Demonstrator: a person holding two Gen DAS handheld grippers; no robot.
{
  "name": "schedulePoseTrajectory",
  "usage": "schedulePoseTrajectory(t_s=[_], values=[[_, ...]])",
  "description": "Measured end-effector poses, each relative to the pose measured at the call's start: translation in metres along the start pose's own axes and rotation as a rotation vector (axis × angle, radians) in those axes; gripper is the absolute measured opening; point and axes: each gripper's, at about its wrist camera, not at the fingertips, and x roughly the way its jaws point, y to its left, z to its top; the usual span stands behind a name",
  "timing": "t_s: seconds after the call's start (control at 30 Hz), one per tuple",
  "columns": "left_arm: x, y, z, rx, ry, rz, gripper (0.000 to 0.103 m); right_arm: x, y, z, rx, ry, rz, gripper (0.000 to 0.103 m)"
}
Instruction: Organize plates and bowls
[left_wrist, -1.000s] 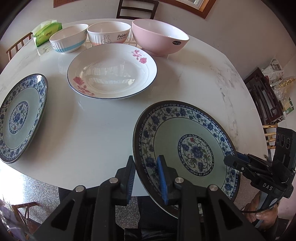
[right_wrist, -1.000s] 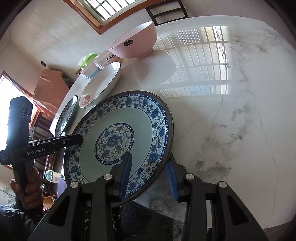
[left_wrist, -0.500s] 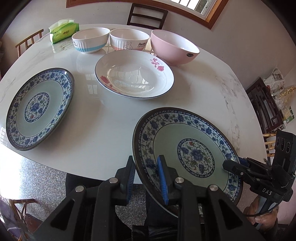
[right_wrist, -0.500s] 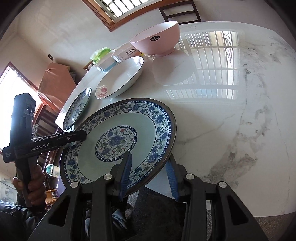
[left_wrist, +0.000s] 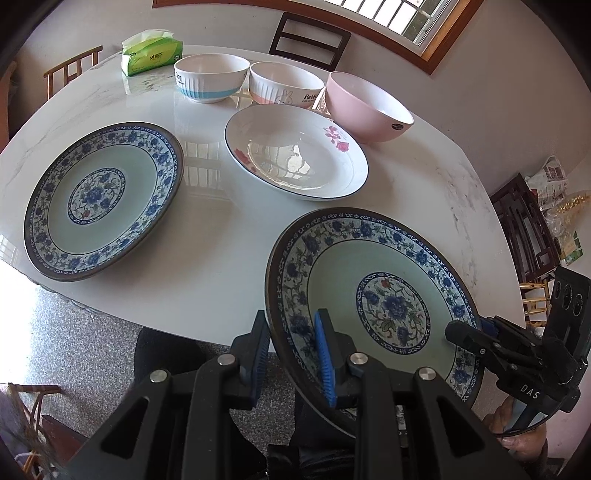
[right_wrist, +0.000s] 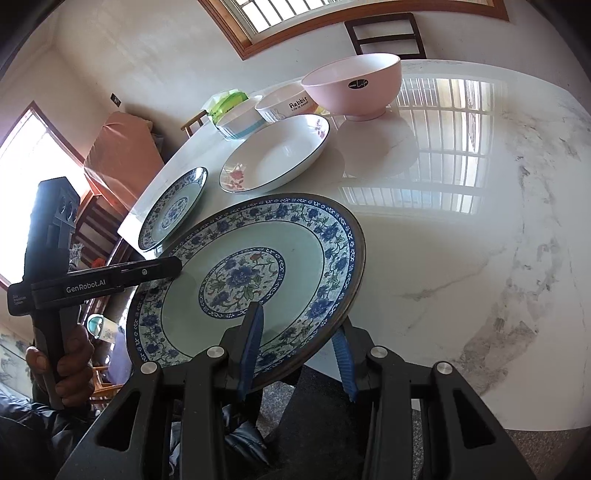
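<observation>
Both grippers hold one blue floral plate (left_wrist: 373, 291) off the table's near edge. My left gripper (left_wrist: 293, 354) is shut on its left rim. My right gripper (right_wrist: 297, 354) clamps the plate's (right_wrist: 243, 277) near right rim. A matching blue floral plate (left_wrist: 99, 201) lies on the table at the left; it also shows in the right wrist view (right_wrist: 173, 206). A white plate with pink flowers (left_wrist: 295, 151) lies in the middle. Behind it stand a blue-banded bowl (left_wrist: 210, 77), a rabbit bowl (left_wrist: 284, 88) and a pink bowl (left_wrist: 367, 107).
The white marble table (left_wrist: 207, 266) carries a green tissue pack (left_wrist: 151, 51) at the far left. Chairs (left_wrist: 310, 35) stand behind the table. A dark wooden rack (left_wrist: 528, 229) stands off to the right.
Both grippers have lifted the held plate up and back from the table edge, bringing more of the table and the left plate into view. Both grips are unchanged.
</observation>
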Motion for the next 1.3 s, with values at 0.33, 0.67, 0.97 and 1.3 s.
schedulePoseTrajectory(t_s=[0.33, 0.67, 0.97, 1.3], values=[[-0.033, 0.036, -0.001, -0.075, -0.070, 0.025, 0.026, 0.002, 0.034, 0.015, -0.103, -0.023, 0.005, 0.036], [-0.069, 0.088, 0.006, -0.165, -0.146, 0.089, 0.026, 0.024, 0.087, 0.042, -0.212, -0.040, 0.066, 0.036], [-0.077, 0.134, 0.010, -0.236, -0.174, 0.129, 0.027, 0.059, 0.127, 0.065, -0.266, -0.030, 0.111, 0.036], [-0.062, 0.174, 0.014, -0.306, -0.152, 0.138, 0.029, 0.102, 0.154, 0.079, -0.304, 0.007, 0.110, 0.036]])
